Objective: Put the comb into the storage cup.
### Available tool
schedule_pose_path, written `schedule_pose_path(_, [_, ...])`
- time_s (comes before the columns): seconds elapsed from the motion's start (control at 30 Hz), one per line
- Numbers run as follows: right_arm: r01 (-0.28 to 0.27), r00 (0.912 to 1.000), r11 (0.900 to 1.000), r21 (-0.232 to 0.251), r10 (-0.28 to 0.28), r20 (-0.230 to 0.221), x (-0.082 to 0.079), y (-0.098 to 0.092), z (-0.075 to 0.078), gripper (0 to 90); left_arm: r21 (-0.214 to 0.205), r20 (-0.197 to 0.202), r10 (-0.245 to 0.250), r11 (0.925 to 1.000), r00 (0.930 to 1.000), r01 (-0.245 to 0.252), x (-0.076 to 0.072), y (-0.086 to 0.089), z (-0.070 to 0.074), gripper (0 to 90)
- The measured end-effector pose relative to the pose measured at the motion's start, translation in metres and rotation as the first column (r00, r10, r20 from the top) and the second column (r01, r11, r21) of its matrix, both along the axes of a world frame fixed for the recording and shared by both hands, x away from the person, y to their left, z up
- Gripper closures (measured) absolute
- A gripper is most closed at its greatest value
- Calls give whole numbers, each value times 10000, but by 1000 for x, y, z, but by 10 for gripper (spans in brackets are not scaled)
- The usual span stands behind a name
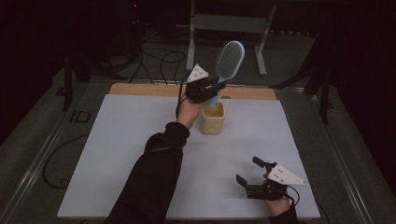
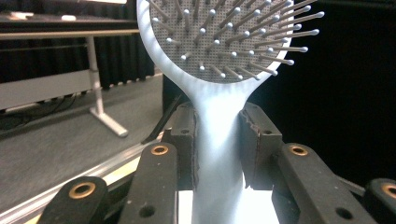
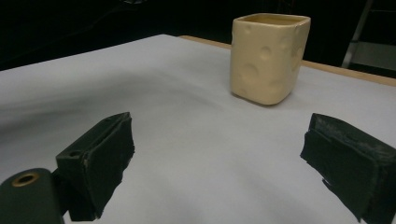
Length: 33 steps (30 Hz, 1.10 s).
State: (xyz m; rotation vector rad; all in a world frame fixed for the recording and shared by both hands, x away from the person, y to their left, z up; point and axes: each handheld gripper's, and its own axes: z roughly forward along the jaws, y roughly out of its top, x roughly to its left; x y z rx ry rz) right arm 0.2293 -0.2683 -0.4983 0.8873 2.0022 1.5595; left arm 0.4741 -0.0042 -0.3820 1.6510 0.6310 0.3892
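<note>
One end of your hairbrush (image 1: 228, 65) hides inside the cup (image 1: 213, 119); your left gripper (image 1: 211, 88) clamps its handle, your right gripper (image 1: 249, 173) gapes empty.

Room dim, surroundings near black. White table sheet (image 1: 130, 154) brightest area in high view, evenly lit from above, edges fading grey. Left gripper view: hairbrush (image 2: 219, 93) handle glows, overexposed at bottom; near jaws soft. Right gripper view: cream cup (image 3: 268, 56) sharp, soft shadow band across sheet, jaws blurred.
</note>
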Motion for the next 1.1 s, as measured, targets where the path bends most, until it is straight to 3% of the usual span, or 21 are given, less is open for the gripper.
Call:
schedule_pose_path(0.5, [-6,10000,9999,109,6,-13,0,-2,1,83,-548,87,-148,9984,9999,152,13,-8,-29,700])
schedule_pose_path(0.77, [-42,10000,9999,111,42,12,0,-2,1,83,-213,21,-45,9998,10000,45,12,-9,-41,699])
schedule_pose_path(1.1, [-28,10000,9999,128,28,-24,-1,-2,1,83,-194,-165,309,9993,9994,-313,12,-4,-53,699])
